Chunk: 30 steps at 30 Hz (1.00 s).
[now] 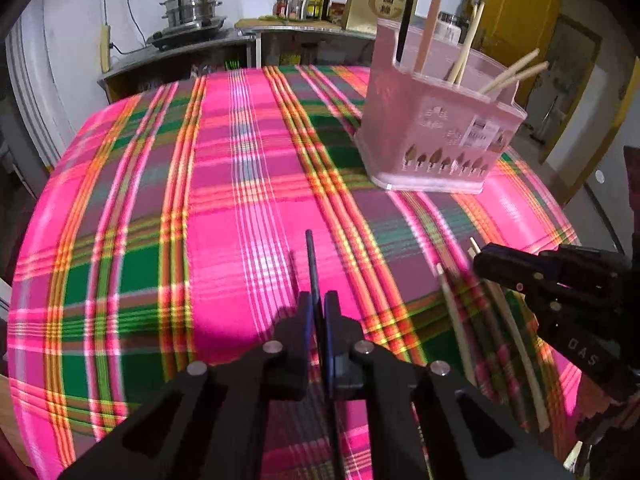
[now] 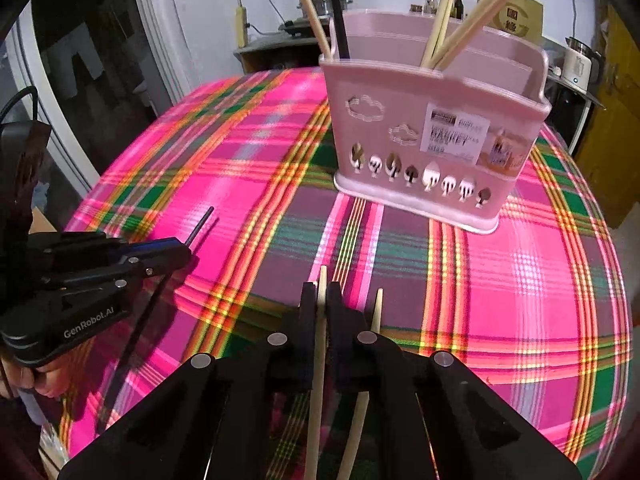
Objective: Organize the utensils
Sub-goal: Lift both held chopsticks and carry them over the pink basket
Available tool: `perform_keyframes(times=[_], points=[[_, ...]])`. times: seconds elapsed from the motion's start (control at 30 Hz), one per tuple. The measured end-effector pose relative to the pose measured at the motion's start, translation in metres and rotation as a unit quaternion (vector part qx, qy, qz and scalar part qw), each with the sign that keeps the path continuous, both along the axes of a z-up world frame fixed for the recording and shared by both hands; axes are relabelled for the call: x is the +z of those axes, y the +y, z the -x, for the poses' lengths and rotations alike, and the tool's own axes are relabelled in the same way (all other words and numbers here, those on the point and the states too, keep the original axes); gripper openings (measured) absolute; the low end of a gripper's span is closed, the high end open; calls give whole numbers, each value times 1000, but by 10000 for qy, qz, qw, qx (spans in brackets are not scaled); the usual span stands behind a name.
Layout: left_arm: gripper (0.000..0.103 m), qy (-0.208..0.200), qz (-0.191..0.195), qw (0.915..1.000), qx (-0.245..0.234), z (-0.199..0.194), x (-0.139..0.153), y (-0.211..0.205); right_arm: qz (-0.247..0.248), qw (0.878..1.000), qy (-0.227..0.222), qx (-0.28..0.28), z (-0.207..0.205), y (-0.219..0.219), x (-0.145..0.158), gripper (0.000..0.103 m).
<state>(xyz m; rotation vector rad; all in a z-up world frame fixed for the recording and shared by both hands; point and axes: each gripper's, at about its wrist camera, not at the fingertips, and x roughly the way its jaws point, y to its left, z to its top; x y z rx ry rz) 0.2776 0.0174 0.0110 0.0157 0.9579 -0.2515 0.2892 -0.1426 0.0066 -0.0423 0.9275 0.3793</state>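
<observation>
Gripping a black chopstick [image 1: 311, 264] near the tablecloth's [image 1: 240, 208] front edge, left gripper [image 1: 318, 300] clamped, right gripper [image 2: 322, 292] clamped on a pale chopstick [image 2: 319, 344], pink utensil basket [image 2: 432, 128] toward the far edge.

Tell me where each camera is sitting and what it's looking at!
Left wrist view: rides the left gripper, shut on a black chopstick, looking down across the plaid tablecloth; the right gripper shows at right.
Right wrist view: rides the right gripper, shut on a pale chopstick; the left gripper and a hand show at left.
Both share the pink utensil basket.
</observation>
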Motion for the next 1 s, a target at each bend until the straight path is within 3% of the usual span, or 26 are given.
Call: perform_keyframes(times=[0.6, 1.0], points=[[5, -1157, 247, 9929, -79, 40, 117, 2, -528, 9928, -1072, -50, 39, -20, 98, 5], [5, -1381, 298, 9899, -152, 62, 136, -1, -554, 9901, -1287, -35, 59, -24, 112, 5]])
